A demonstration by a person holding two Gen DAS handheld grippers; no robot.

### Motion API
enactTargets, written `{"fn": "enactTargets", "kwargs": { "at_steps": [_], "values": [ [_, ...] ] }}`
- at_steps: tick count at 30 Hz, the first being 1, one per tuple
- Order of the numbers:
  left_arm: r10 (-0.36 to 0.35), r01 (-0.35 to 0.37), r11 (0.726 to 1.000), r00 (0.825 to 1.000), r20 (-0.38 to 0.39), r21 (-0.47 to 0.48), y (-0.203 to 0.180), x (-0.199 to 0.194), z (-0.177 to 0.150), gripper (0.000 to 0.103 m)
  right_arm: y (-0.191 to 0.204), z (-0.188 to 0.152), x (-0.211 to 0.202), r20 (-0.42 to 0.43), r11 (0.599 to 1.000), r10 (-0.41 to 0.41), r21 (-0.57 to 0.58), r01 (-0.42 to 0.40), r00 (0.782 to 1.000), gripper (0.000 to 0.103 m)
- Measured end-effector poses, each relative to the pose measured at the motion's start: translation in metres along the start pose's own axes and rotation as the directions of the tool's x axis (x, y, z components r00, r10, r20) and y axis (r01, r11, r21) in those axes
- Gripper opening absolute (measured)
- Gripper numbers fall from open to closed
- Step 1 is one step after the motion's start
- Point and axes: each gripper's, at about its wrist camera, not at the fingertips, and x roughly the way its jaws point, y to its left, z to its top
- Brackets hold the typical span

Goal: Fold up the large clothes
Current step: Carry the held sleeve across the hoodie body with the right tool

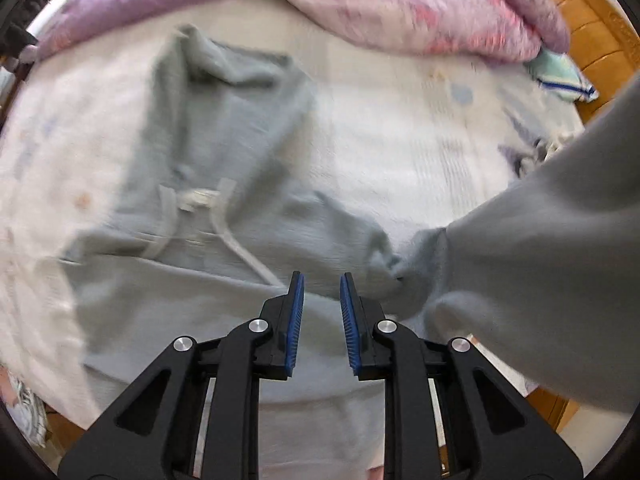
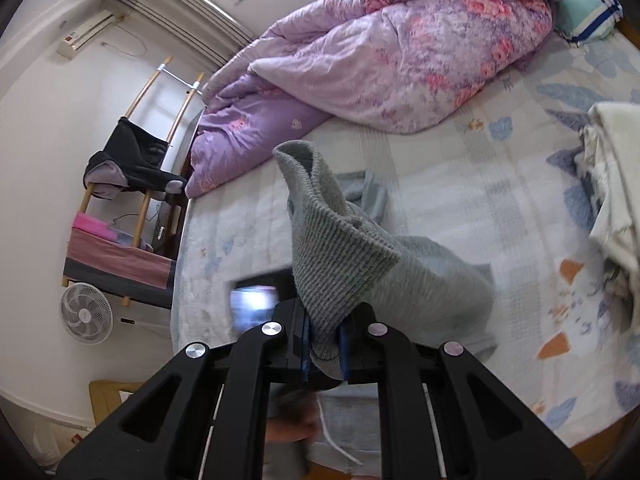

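Hoodie (image 1: 224, 160) cuff (image 2: 332, 264) clamped in right jaws; left jaws apart, empty; no readable writing.

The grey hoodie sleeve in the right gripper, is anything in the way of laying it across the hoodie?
Nothing visible. The sleeve is pinched in the right gripper, and the hoodie's front lies bare on the bed.

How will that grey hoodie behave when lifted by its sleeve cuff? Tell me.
Probably floppy: the grey hoodie lies limp on the bed sheet, and the sleeve cuff droops over the right gripper. Its thick ribbed knit likely grips the pads well. The drawstring would probably dangle loose.
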Motion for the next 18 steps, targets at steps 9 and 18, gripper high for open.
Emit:
{"fn": "enactTargets", "kwargs": {
  "at_steps": [9, 18],
  "values": [
    [0.096, -0.096, 0.994, 0.995, 0.014, -0.044, 0.108, -0.083, -0.002, 0.021, 0.059, -0.047, 0.096, -0.089, 0.998, -0.066, -0.001, 0.066, 0.994, 0.010],
    [0.177, -0.197, 0.963, 0.977, -0.119, -0.182, 0.210, -0.059, -0.041, 0.021, 0.071, -0.107, 0.220, -0.212, 0.988, -0.141, -0.099, 0.122, 0.967, 0.015]
  ]
}}
